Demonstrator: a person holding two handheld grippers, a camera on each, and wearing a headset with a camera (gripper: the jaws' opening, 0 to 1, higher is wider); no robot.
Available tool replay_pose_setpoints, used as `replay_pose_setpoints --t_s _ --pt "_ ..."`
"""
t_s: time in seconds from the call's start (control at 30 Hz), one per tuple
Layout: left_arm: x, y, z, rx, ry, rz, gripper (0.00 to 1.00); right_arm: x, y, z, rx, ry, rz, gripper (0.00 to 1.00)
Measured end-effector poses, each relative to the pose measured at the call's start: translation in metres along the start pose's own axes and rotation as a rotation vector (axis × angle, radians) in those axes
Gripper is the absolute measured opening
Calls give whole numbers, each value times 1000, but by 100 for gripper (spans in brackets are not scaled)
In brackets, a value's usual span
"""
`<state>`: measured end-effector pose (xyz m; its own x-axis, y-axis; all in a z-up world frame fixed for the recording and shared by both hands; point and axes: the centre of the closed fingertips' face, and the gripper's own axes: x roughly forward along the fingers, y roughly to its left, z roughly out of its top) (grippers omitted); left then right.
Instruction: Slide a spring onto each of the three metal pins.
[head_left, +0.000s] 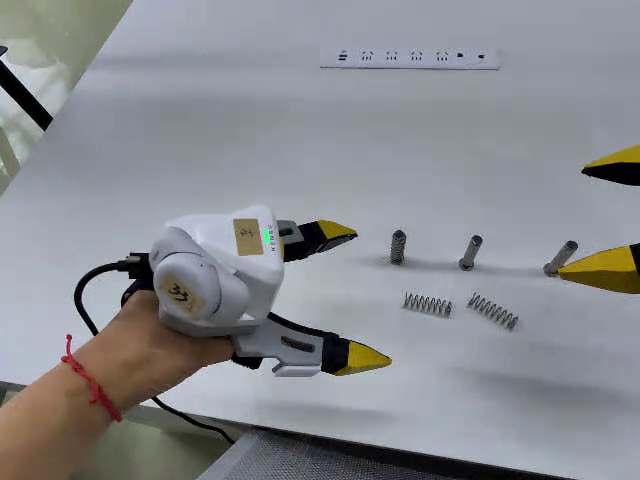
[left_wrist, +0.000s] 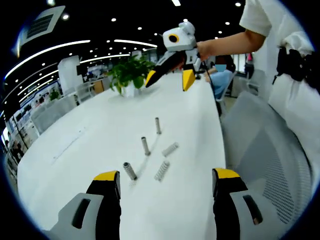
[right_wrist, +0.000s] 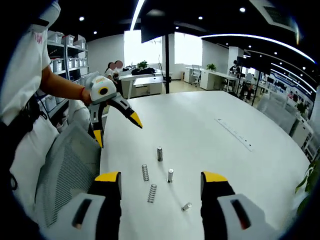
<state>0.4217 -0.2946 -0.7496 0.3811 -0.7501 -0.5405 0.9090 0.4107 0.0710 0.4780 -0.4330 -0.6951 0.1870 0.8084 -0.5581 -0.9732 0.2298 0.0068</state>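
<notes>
Three short metal pins stand in a row on the white table (head_left: 250, 130). The left pin (head_left: 398, 246) wears a spring; the middle pin (head_left: 470, 252) and right pin (head_left: 560, 258) are bare. Two loose springs (head_left: 427, 303) (head_left: 493, 310) lie flat just in front of them. My left gripper (head_left: 350, 295) hovers open and holds nothing, left of the row. In the left gripper view the sprung pin (left_wrist: 130, 170) is nearest. My right gripper (head_left: 573, 222) is open by the right pin, which sits closest in the right gripper view (right_wrist: 186, 206).
A white marked strip (head_left: 410, 57) lies at the table's far side. The table's near edge (head_left: 300, 430) runs below my left hand, with a black cable (head_left: 90, 290) trailing off it. A mesh chair (right_wrist: 65, 170) stands beside the table. A potted plant (left_wrist: 131, 74) sits at one end.
</notes>
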Motion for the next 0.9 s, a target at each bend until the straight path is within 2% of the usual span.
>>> replay_pose_setpoints --t_s 0.23,0.53,0.63,0.9 --pt "14 -1 -2 39 69 -48 63 -26 -2 -32 56 -41 -43 74" --pt "40 -3 -17 110 205 -98 45 -50 -4 -70 109 -81 -80 82" --pt "48 -2 -25 146 262 -101 41 -54 -3 -79 123 -91 -80 86" --pt "69 1 -34 171 343 -104 35 -58 -1 -104 101 -69 -67 93"
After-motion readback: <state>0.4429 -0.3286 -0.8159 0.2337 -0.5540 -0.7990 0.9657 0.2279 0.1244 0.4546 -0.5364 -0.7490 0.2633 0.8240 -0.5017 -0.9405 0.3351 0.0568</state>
